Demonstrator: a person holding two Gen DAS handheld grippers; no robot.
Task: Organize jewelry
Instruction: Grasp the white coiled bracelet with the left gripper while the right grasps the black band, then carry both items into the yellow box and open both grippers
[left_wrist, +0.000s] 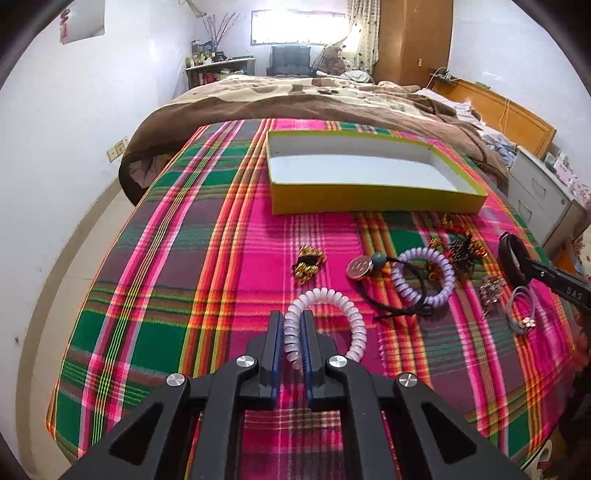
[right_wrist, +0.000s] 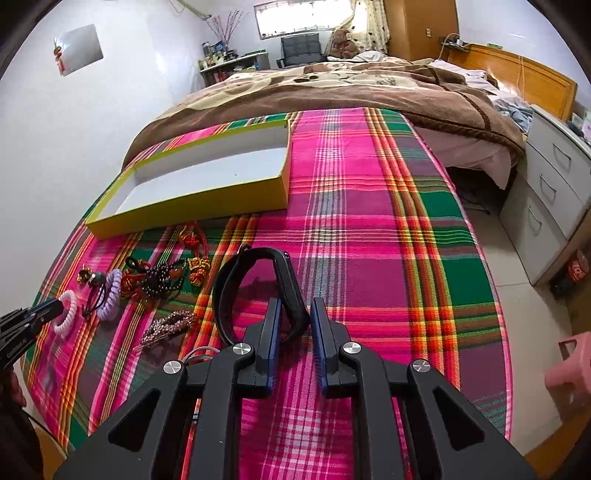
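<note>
My left gripper (left_wrist: 293, 317) is shut on a pale pink spiral band (left_wrist: 347, 314) just above the plaid cloth; it also shows in the right wrist view (right_wrist: 65, 312). My right gripper (right_wrist: 295, 304) is shut on a black wristband (right_wrist: 236, 291), whose loop stands up to the left of the fingers; it shows in the left wrist view (left_wrist: 511, 258). An open yellow box (left_wrist: 369, 199) with a white inside lies beyond the jewelry, also in the right wrist view (right_wrist: 184, 210).
On the cloth lie a lilac spiral band (left_wrist: 424, 280), a round metal pendant (left_wrist: 359, 266) on a black cord, gold beads (left_wrist: 308, 264), a dark bead cluster (left_wrist: 461, 251), a rhinestone clip (right_wrist: 170, 325) and thin hair ties (left_wrist: 521, 310). A bed lies behind, drawers (right_wrist: 554, 192) right.
</note>
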